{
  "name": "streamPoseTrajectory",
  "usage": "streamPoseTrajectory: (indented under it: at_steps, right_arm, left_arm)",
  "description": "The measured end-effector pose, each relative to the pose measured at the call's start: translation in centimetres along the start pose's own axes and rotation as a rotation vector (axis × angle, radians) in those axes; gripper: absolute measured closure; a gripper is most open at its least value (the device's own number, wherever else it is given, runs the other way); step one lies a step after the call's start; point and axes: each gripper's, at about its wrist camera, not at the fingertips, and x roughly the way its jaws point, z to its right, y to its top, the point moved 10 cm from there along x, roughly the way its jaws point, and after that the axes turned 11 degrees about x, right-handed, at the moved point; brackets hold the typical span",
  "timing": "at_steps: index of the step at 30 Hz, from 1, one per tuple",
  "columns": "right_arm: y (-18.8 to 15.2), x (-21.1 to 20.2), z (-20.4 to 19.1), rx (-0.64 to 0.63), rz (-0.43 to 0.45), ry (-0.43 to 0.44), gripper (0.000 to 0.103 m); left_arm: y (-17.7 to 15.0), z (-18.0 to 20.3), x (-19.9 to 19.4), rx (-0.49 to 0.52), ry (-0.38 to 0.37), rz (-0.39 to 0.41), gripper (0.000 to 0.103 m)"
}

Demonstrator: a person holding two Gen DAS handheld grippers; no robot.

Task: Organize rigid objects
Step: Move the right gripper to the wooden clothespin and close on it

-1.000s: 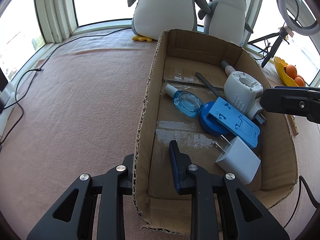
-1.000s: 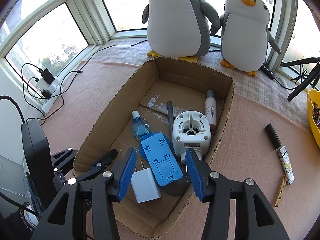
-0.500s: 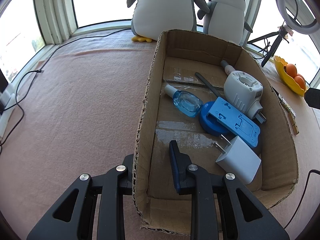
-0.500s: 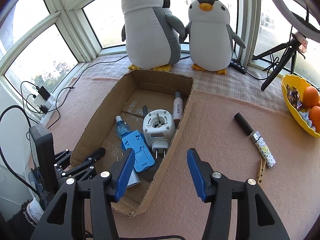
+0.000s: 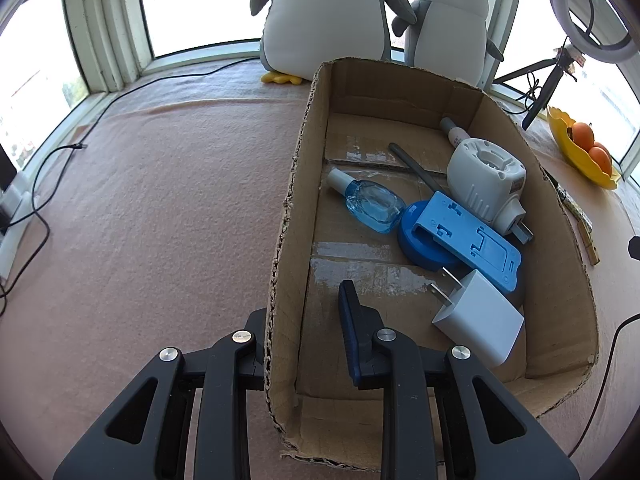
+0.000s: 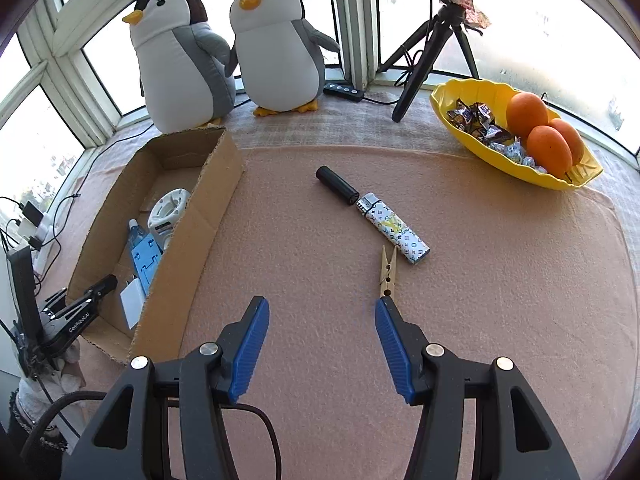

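1. my left claw point(image 5: 306, 316) is clenching the near left wall of the cardboard box point(image 5: 286, 216), one finger outside the wall and the blue-padded finger inside.
2. my right claw point(image 6: 320, 340) is hanging released above the pink cloth point(image 6: 320, 208), its blue pads standing apart with nothing between them.
3. the box is lying on the cloth, to the left of my right claw, and two plush penguins point(image 6: 224, 52) are standing behind its far end by the window.
4. inside the box i am seeing a white charger plug point(image 5: 476, 318) near my left claw, lying on its side with its prongs pointing towards the box's middle.
5. a blue phone stand point(image 5: 464, 236) is lying just beyond the plug, and a small blue spray bottle point(image 5: 370, 202) is lying on its side to its left.
6. a white round adapter point(image 5: 486, 178) is sitting against the right wall, with a dark stick and a small pale tube behind it.
7. outside the box, a wooden clothespin point(image 6: 388, 270) is lying on the cloth just ahead of my right claw's right finger.
8. a patterned lighter point(image 6: 394, 228) is lying just beyond the clothespin, end to end with a black tube point(image 6: 336, 186).
9. a yellow dish point(image 6: 448, 98) holding oranges and wrapped sweets is sitting at the far right.
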Motion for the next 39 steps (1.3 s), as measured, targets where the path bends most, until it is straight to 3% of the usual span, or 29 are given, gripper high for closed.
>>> streamPoseTrajectory:
  at_steps: [17, 26, 39]
  right_arm:
    - [-0.5, 4.4, 3.6, 0.055, -0.062, -0.063, 0.053]
    - [-0.2, 6.0, 4.0, 0.082, -0.109, -0.054, 0.068]
    - [0.7, 7.3, 4.9, 0.076, -0.127, -0.068, 0.082]
  left_arm:
    - [0.0, -0.1, 0.0, 0.001, 0.006, 0.000, 0.078]
    - [0.0, -0.1, 0.0, -0.001, 0.007, 0.001, 0.078]
    - [-0.1, -0.1, 0.0, -0.001, 0.007, 0.001, 0.078]
